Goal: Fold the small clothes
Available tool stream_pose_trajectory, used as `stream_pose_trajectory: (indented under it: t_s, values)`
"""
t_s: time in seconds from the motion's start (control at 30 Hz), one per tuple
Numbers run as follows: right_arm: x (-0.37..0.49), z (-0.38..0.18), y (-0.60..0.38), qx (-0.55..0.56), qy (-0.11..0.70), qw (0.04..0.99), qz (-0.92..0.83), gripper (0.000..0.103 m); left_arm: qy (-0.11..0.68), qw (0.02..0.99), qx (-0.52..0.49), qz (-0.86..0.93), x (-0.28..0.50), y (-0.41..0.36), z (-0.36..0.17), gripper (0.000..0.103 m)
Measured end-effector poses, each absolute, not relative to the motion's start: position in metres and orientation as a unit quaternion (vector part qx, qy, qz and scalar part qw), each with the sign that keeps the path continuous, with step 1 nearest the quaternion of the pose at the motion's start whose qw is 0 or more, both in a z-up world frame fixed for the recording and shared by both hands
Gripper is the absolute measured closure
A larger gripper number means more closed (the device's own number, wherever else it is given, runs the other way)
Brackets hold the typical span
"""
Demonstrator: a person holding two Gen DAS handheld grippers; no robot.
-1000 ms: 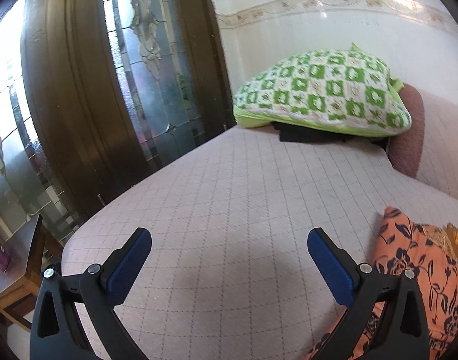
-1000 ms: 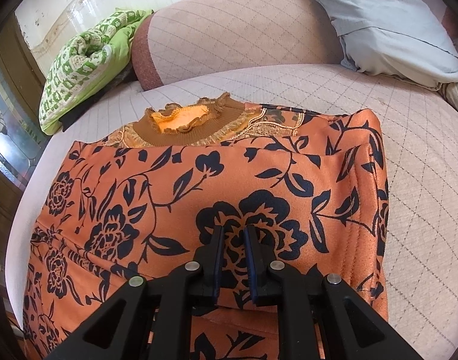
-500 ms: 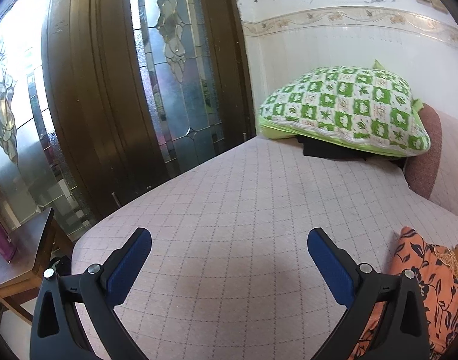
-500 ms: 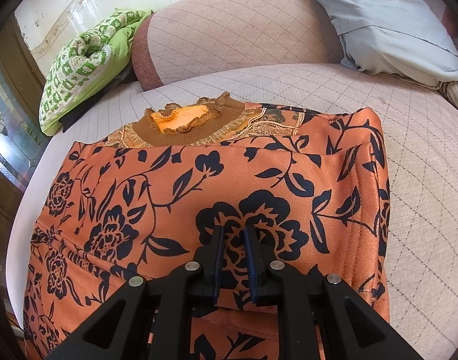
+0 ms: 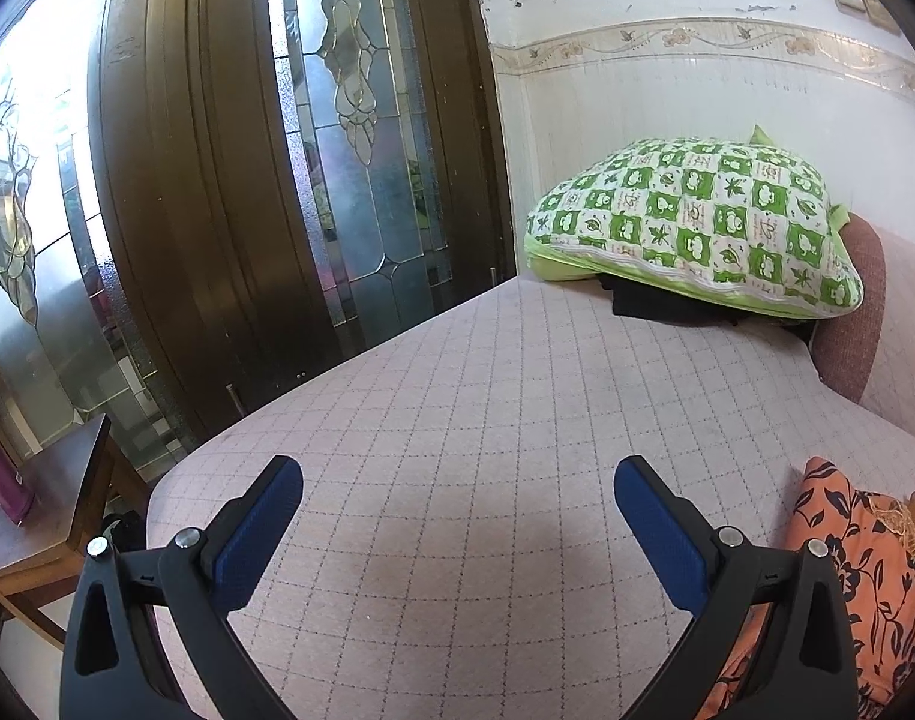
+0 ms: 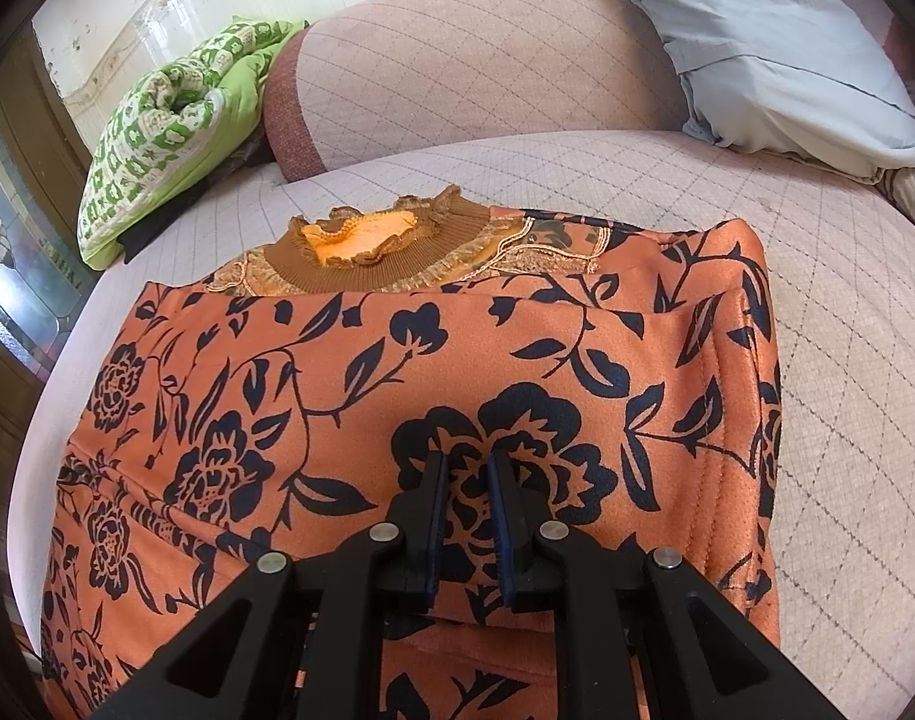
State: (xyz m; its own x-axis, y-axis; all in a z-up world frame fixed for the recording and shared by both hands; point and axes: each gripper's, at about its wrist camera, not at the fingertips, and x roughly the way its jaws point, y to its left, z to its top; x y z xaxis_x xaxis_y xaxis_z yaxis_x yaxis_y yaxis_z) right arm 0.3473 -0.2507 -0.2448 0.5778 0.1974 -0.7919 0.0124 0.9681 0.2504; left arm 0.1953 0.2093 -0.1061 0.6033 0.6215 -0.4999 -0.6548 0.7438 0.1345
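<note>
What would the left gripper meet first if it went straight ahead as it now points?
Likely the quilted sofa seat; the left gripper, jaws open, points slightly down over bare cushion. Depth is unclear.

We see a sofa seat (image 6: 847,324) covered in pale pink quilted fabric. Lying directly on it: a folded orange floral garment (image 6: 433,372), collar toward the backrest; a green-and-white checked cushion (image 5: 697,222) atop something dark at the far end; and a pale blue pillow (image 6: 775,54) leaning against the backrest.
</note>
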Motion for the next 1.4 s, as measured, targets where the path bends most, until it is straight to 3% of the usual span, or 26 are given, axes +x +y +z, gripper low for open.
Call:
stream_pose_trajectory:
  t_s: [0.4,0.7,1.07,1.2,1.4]
  values:
    - [0.348,-0.246,-0.25,0.114,0.456,0.881,0.053,0.087,0.27,0.896,-0.03,0.352,0.196,0.206,-0.107,0.0]
    - [0.345,-0.236,-0.258,0.123,0.454,0.881,0.048,0.087,0.358,0.913,0.024,0.193,0.247,0.139,-0.159,0.0]
    - [0.352,-0.221,-0.315,0.163,0.427,0.889,-0.01,0.087,0.392,0.91,0.056,0.12,0.309,0.068,-0.189,0.0]
    - [0.369,-0.236,-0.341,0.178,0.442,0.879,-0.019,0.087,0.453,0.875,0.11,0.132,0.327,0.055,-0.226,0.0]
    - [0.373,-0.233,-0.363,0.242,0.429,0.87,-0.021,0.087,0.438,0.883,0.09,0.142,0.327,0.06,-0.212,0.0]
